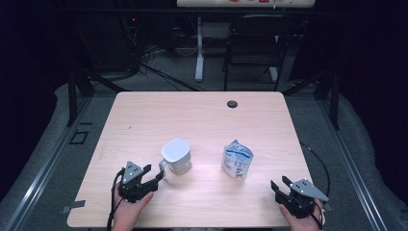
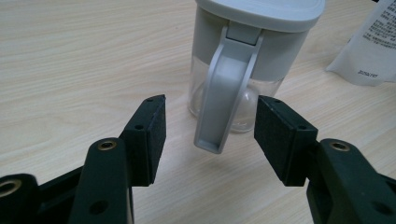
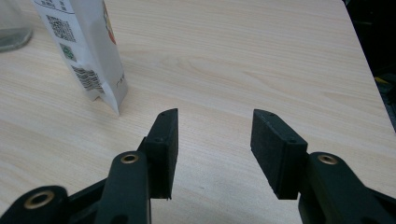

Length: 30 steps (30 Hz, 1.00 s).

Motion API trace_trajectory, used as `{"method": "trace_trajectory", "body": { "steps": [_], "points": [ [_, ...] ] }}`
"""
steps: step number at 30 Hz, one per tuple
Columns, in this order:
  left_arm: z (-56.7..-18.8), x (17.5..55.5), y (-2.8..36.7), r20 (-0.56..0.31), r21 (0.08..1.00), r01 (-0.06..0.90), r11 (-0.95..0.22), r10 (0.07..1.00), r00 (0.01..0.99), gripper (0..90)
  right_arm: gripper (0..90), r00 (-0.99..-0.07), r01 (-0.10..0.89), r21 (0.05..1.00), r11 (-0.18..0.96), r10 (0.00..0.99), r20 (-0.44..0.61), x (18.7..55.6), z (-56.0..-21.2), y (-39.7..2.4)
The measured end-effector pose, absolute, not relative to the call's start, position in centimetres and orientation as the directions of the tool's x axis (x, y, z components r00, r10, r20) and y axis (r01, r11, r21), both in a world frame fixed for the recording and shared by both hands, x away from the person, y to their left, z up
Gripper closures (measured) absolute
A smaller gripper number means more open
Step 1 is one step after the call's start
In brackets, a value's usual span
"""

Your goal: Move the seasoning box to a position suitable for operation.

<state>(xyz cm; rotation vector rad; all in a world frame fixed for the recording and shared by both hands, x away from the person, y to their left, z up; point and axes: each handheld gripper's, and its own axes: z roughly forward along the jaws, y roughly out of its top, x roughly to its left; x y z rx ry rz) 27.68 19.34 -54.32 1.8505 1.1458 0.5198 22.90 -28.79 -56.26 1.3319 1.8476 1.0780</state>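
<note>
The left hand-held gripper (image 2: 210, 135) stands spread around the grey handle (image 2: 223, 93) of the lidded glass jug (image 1: 176, 156), its pads clear of it. The right hand-held gripper (image 3: 214, 149) gapes empty over the surface (image 1: 202, 115), near the pouch (image 1: 237, 160).

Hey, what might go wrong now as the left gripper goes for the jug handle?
The left gripper has its jaws open around the handle without touching it. Closing off-centre, one pad may hit first and turn or slide the jug across the table. The jug stands close to the pouch; a swing on lifting might knock that upright pouch over.
</note>
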Motion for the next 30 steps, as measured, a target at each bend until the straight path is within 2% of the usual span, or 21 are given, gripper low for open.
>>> {"method": "trace_trajectory", "body": {
  "steps": [13, 21, 30],
  "points": [
    [-54.8, 28.5, 17.9, -0.087, 0.84, 0.505, -0.197, 0.871, 0.484, 45.1, 51.2, -0.307, 0.458, 0.875, 0.16, 0.952, -0.013, 22.9, -56.4, -28.7],
    [-55.0, 29.0, 17.5, -0.053, 0.836, 0.504, -0.215, 0.884, 0.465, 50.9, 50.8, -0.304, 0.459, 0.876, 0.152, 0.953, -0.006, 22.9, -56.4, -28.8],
    [-55.0, 29.1, 18.1, -0.046, 0.835, 0.508, -0.213, 0.892, 0.45, 53.3, 50.7, -0.303, 0.461, 0.875, 0.149, 0.953, -0.003, 22.9, -56.4, -28.8]
  ]
}}
